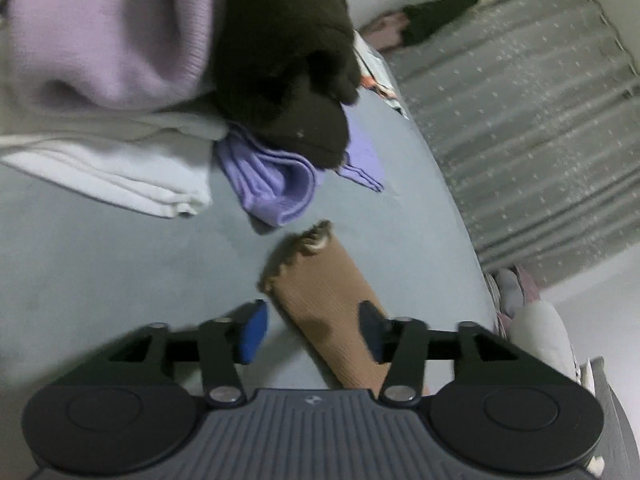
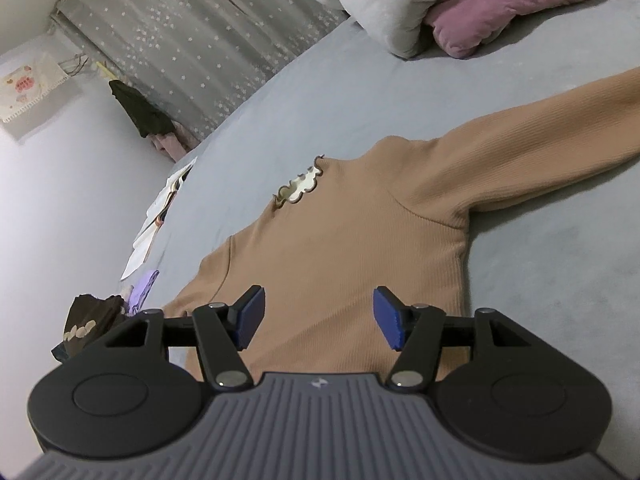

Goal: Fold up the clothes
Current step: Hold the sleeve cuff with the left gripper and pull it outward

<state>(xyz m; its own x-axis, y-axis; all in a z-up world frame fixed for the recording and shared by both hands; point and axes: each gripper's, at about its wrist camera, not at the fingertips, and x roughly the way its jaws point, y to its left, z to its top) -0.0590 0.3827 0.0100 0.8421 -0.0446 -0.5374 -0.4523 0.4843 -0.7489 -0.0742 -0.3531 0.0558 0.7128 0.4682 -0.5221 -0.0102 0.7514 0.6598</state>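
Tan top (image 2: 340,248) lay flat on the bed (image 2: 540,280), front up, w/ scalloped collar (image 2: 298,186) toward the curtain (image 2: 192,48) and one sleeve (image 2: 540,148) stretched out. Right hand-held gripper (image 2: 318,318) was spread wide over the top's body, gripping nothing. Left hand-held gripper (image 1: 310,330) was likewise spread, its pads either side of the other sleeve (image 1: 320,300), not pinching it. Beyond that cuff sat a pile: white (image 1: 116,176), lilac (image 1: 272,184), pink (image 1: 104,36) and dark brown (image 1: 288,60) garments.

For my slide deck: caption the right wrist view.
Open right gripper poised over a tan sweater spread flat on the grey bed.
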